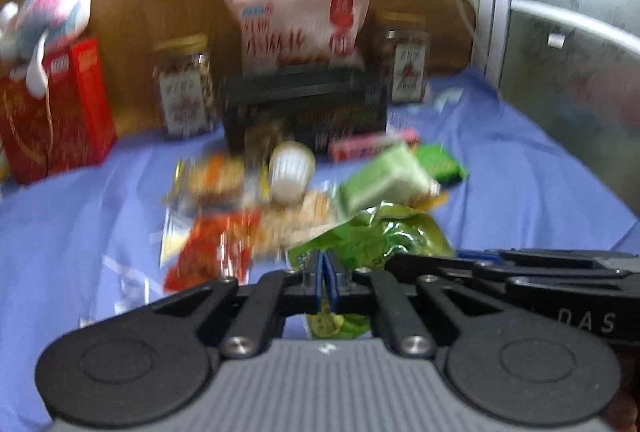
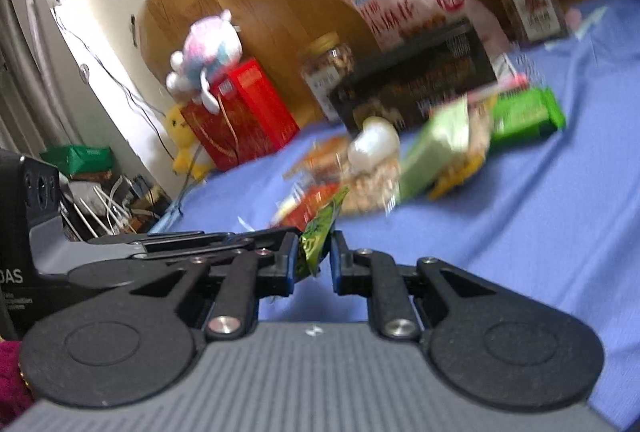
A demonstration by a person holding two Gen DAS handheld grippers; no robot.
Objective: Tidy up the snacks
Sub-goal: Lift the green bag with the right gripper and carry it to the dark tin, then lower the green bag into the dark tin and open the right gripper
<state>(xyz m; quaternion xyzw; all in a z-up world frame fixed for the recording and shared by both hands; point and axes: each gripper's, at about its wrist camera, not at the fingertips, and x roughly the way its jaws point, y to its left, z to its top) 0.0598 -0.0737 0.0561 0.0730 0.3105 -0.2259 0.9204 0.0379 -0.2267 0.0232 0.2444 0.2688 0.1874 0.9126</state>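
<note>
The black box (image 1: 304, 107) stands at the back of the blue-covered table (image 1: 540, 183); the loose snacks are heaped just in front of it. Nearer than the heap, the green packet (image 1: 372, 244) is clamped by the left gripper (image 1: 323, 272), jaws together. The right gripper's (image 2: 316, 256) jaws are narrowly parted, the packet between them; contact cannot be told. Lifting it well probably needs both grippers rising evenly, clear of the heap.

A glossy green packet (image 1: 372, 236), red box (image 1: 76, 103), and black box (image 1: 304, 107) lie on blue cloth (image 1: 520, 171).
</note>
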